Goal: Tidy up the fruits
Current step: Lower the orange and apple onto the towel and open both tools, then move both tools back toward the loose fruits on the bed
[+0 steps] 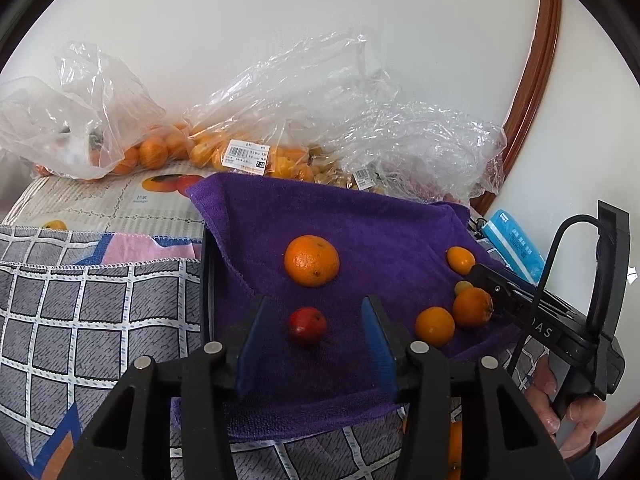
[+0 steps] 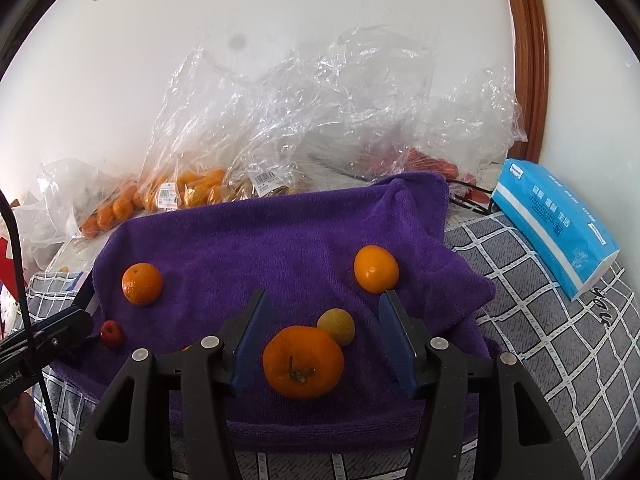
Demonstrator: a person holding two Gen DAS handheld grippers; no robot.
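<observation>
A purple towel (image 1: 360, 220) (image 2: 280, 232) carries loose fruit. In the left wrist view my left gripper (image 1: 314, 312) is open with a small red fruit (image 1: 307, 326) between its blue fingers; a large orange (image 1: 311, 261) lies just beyond. In the right wrist view my right gripper (image 2: 322, 308) is open around a stemmed mandarin (image 2: 303, 362) and a small yellow-green fruit (image 2: 337, 326). Another mandarin (image 2: 376, 269) lies past the right finger. The right gripper also shows in the left wrist view (image 1: 486, 290) beside two mandarins (image 1: 472, 307) (image 1: 434, 326).
Clear plastic bags of oranges (image 1: 224, 148) (image 2: 188, 192) lie along the white wall behind the towel. A blue tissue pack (image 2: 556, 224) lies right on the grey checked cloth (image 1: 88, 312). A brown wooden frame (image 2: 528, 60) rises at right.
</observation>
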